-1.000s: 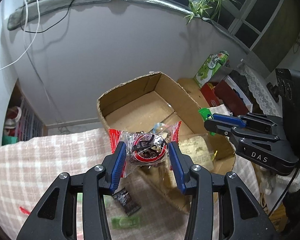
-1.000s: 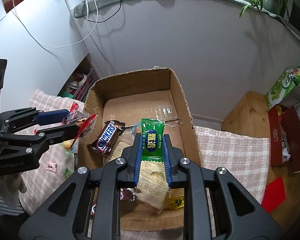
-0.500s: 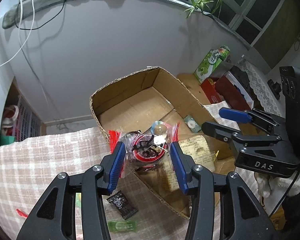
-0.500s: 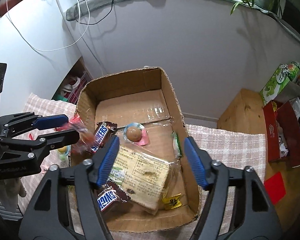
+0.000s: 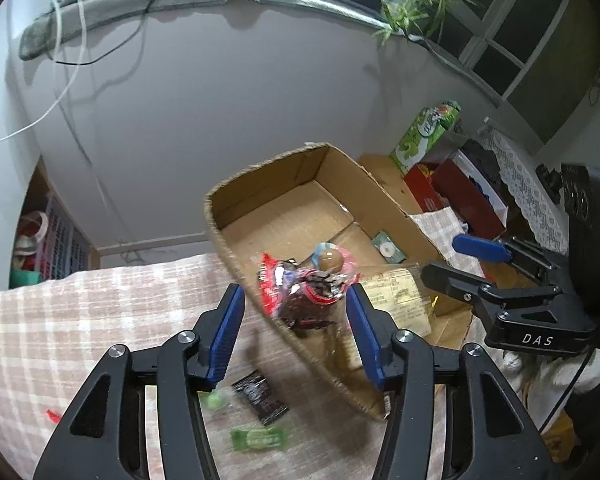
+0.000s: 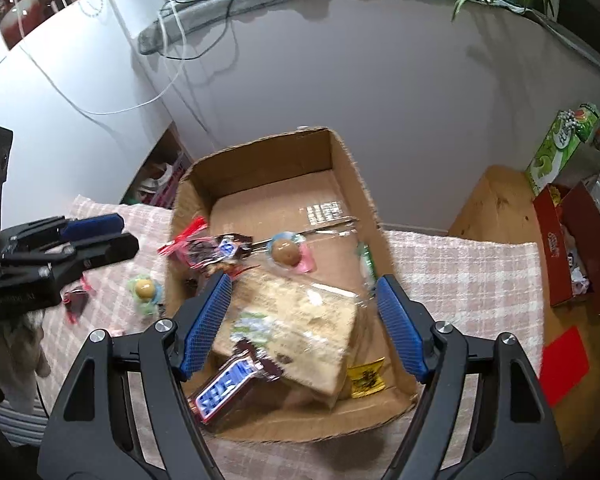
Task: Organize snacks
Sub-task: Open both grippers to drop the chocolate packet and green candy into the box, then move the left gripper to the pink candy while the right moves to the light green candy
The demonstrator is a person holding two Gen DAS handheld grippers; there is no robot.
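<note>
Presently the left gripper (image 5: 296, 318) has just been opening: its blue pads (image 5: 227, 330) stand apart, and the clear red-edged snack packet (image 5: 306, 294) sits blurred in the gap between them, touching neither pad as far as the left wrist view shows, at the near-left wall of the cardboard box (image 5: 300, 168). In the right wrist view the same packet (image 6: 198, 248) appears at the left rim of the box (image 6: 260, 148), centre-left of the frame, just beside a Snickers bar (image 6: 230, 246). The right gripper (image 6: 302, 330) has its jaws spread wide, with nothing clamped; it hangs over the lower half of the box. Below it lie a large pale cracker pack (image 6: 300, 320), a second Snickers bar (image 6: 228, 384) at lower centre, a yellow sachet (image 6: 366, 374), a green candy wrapper (image 6: 365, 262) against the right wall, and a round brown sweet in a pink-and-blue wrapper (image 6: 286, 252) at mid-box. Outside the box, on the checked cloth (image 6: 460, 264), a similar round sweet (image 6: 144, 290) lies left of the box. In the left wrist view a dark sachet (image 5: 260, 396) and a green wrapper (image 5: 258, 438) lie on the cloth at lower centre.
</note>
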